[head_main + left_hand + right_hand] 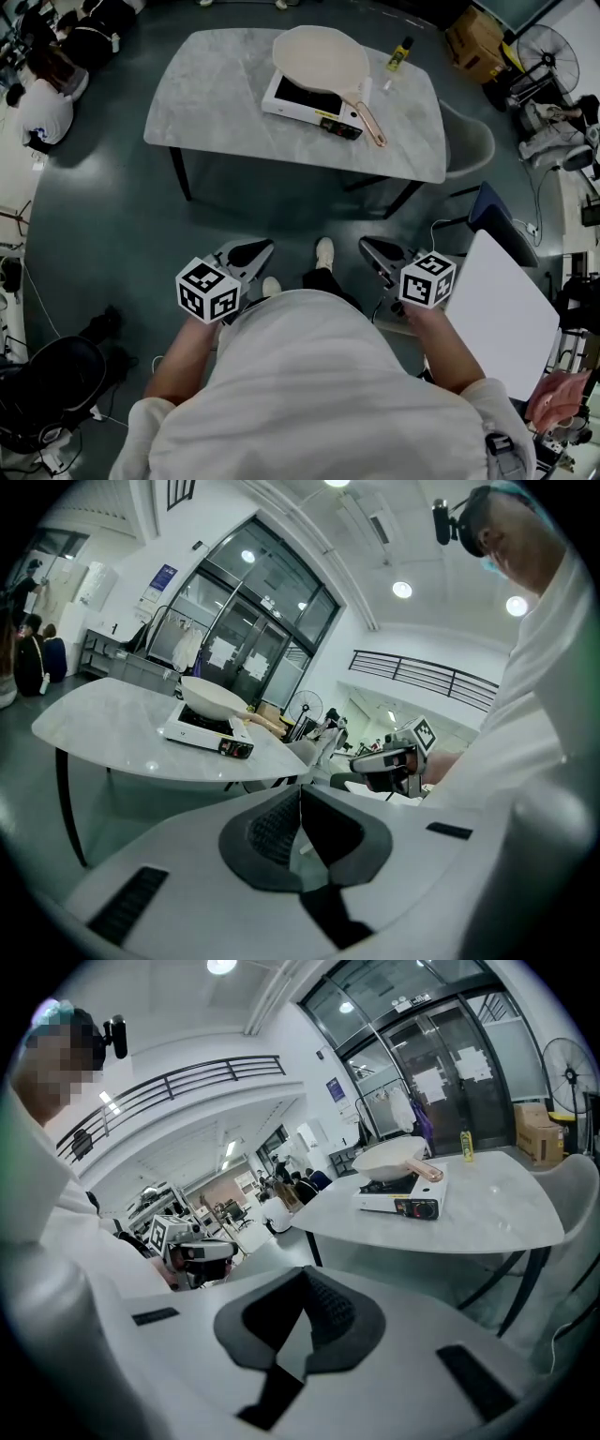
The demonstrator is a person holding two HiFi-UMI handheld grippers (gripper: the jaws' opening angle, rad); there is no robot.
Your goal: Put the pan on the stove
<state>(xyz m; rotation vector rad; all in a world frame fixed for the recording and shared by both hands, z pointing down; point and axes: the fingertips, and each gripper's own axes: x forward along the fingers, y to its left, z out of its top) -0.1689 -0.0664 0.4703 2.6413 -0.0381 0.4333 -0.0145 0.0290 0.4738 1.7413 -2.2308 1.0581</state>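
Observation:
A cream pan [321,56] with a copper-coloured handle [371,120] rests on top of the white portable stove [298,100] on the grey table [216,94]. Both also show in the left gripper view, pan [212,697] on stove [202,731], and in the right gripper view, pan [389,1158] on stove [398,1198]. My left gripper [251,253] and right gripper [377,251] hang close to the person's body, well short of the table. Both are shut with nothing between the jaws.
A small yellow bottle [400,53] stands on the table behind the stove. A pale chair [469,141] sits at the table's right end, a white board [502,314] at the right. People sit on the floor at far left [42,103]. A fan [547,49] stands at the back right.

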